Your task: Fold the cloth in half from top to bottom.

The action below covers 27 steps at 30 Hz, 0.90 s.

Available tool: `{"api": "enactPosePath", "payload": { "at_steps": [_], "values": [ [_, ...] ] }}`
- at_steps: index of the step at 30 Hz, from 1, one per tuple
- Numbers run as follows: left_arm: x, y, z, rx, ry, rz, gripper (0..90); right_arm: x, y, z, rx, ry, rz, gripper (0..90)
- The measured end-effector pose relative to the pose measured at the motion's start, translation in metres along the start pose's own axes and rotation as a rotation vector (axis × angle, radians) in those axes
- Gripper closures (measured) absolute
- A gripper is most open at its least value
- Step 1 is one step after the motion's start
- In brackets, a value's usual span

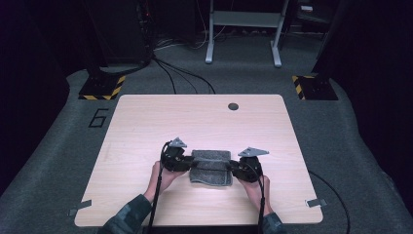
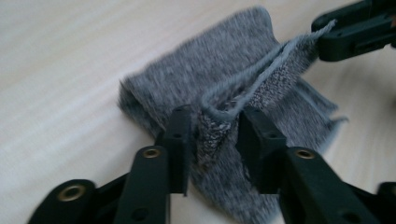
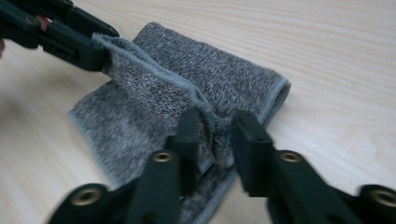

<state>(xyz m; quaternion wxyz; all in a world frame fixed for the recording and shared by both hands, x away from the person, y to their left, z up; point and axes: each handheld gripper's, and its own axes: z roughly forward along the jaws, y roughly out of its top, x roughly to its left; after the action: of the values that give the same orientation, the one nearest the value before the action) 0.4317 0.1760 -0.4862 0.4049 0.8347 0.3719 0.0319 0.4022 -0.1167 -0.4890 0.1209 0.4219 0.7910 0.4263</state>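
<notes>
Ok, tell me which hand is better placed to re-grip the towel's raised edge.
Probably left: the left tongs straddle the raised edge of the towel with one jaw against it; the right tongs stand looser around it.

grey towel point(image 1: 211, 167) | folded, top edge raised in a ridge | table's near middle

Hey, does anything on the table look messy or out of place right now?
Only the grey towel: it lies folded between the left tool and the right tool, but its top layer is bunched into a raised ridge running between them, and the edges don't line up. Nothing looks spilled or damaged.
</notes>
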Motion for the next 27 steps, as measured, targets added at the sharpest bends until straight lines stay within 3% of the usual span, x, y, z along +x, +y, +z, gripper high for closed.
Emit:
{"api": "enactPosePath", "payload": {
  "at_steps": [3,6,7,9,13,14,17,18,19,21,24,27],
  "values": [
    [-0.001,-0.007,-0.013,-0.013,-0.003,-0.021,42.8,0.0,-0.005,-0.014,-0.032,0.029,0.018,53.0],
    [-0.004,-0.006,-0.027,-0.037,-0.006,-0.019,36.5,-0.001,-0.001,-0.026,-0.066,0.054,0.012,44.6],
    [-0.004,-0.004,-0.033,-0.053,-0.011,-0.016,34.2,-0.002,0.002,-0.029,-0.071,0.043,0.004,40.8],
    [-0.002,0.003,-0.036,-0.067,0.021,-0.009,30.8,-0.006,0.01,-0.029,-0.063,0.03,0.015,38.8],
    [0.006,0.014,-0.016,-0.042,0.067,-0.04,24.1,-0.009,0.019,-0.006,0.003,-0.04,0.012,27.2],
    [0.005,0.015,-0.006,-0.018,0.1,-0.024,22.8,-0.008,0.019,0.0,0.013,-0.055,0.007,26.4],
    [0.002,0.008,0.01,0.018,0.109,-0.017,19.2,-0.005,0.011,0.02,0.073,-0.083,-0.009,20.7],
    [0.0,0.003,0.015,0.039,0.135,0.014,18.1,-0.004,0.009,0.023,0.083,-0.088,-0.017,18.5],
    [-0.002,-0.001,0.017,0.044,0.14,0.016,17.5,-0.003,0.004,0.026,0.096,-0.102,-0.027,16.7],
    [-0.007,-0.007,0.021,0.067,0.188,0.065,16.7,-0.002,-0.001,0.03,0.119,-0.125,-0.056,15.2],
    [-0.01,-0.011,0.024,0.077,0.211,0.082,15.4,0.001,-0.007,0.035,0.139,-0.151,-0.07,14.6],
    [-0.009,-0.01,0.019,0.059,0.203,0.084,14.4,0.005,-0.007,0.033,0.151,-0.157,-0.084,14.6]
  ]
}}
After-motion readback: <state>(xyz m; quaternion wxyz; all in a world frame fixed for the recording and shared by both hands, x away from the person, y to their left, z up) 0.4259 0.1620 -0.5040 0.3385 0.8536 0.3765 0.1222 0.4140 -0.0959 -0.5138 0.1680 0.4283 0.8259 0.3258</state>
